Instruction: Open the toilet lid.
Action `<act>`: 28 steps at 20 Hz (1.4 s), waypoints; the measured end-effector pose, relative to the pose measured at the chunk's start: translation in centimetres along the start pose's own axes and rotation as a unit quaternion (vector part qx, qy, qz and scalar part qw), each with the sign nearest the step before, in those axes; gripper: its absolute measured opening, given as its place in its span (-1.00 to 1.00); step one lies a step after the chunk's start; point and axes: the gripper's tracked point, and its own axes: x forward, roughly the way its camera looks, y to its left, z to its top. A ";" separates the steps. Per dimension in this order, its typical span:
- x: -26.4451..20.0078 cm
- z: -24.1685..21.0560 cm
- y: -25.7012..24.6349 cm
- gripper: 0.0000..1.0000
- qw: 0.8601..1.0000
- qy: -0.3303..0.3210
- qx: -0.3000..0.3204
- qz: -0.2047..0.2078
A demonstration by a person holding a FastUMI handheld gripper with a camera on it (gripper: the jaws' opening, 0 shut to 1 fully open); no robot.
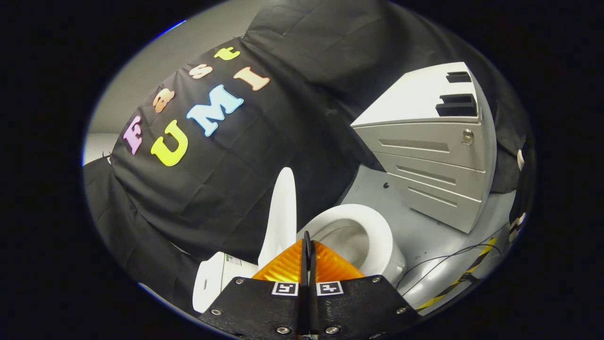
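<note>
Standing upright, white toilet lid — bowl exposed, gripper pressed together, empty, just before it.

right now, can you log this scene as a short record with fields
gripper: gripper with fingers closed together, nothing between them
lid: toilet lid raised, standing upright, just ahead of the fingers
bowl: toilet bowl uncovered, beside the lid, just beyond the fingers
tank: toilet tank behind the lid
cabinet: grey drawer cabinet beyond the bowl, drawers closed
floor: grey floor with a thin cable and striped tape
backdrop: black cloth behind the toilet
task state: lid looks open
</note>
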 end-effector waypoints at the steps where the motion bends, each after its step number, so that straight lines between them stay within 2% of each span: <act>1: -0.2 0.2 0.5 -1.00 1.000 -0.001 -0.006 0.000; 12: -1.8 0.9 6.2 -1.00 0.994 -0.021 -0.110 0.004; 16: -2.3 0.9 8.3 -1.00 0.991 -0.029 -0.131 0.002; 20: -2.8 0.9 9.6 -1.00 0.984 -0.042 -0.174 -0.007; 28: -3.9 0.2 14.2 -1.00 0.971 -0.071 -0.227 0.015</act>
